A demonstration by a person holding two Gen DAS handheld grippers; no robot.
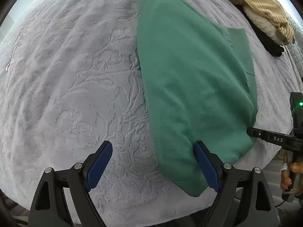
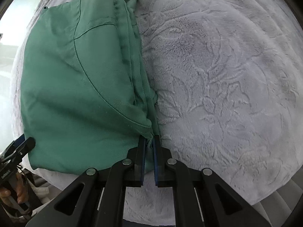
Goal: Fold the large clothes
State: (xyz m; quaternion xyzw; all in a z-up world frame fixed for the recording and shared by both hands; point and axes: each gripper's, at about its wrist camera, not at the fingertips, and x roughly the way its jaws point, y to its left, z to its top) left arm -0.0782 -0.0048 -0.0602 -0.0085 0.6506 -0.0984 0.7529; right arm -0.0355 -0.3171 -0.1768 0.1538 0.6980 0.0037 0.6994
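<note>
A large green garment (image 1: 189, 79) lies folded lengthwise on a grey plush bedspread (image 1: 66, 75). My left gripper (image 1: 153, 149) is open, its right finger over the garment's near left edge, its left finger over bare bedspread. In the right wrist view the garment (image 2: 75, 85) fills the left half, with seams and a pocket showing. My right gripper (image 2: 149, 140) is shut on the garment's near right corner, where several layers bunch. The right gripper (image 1: 251, 131) shows at the garment's right edge in the left wrist view. The left gripper (image 2: 22, 143) shows at lower left.
A pile of other clothes, a tan striped one (image 1: 265, 11) over a black one (image 1: 270, 45), lies at the far right of the bed. The bedspread (image 2: 227, 75) stretches to the right of the garment. The bed's near edge runs below both grippers.
</note>
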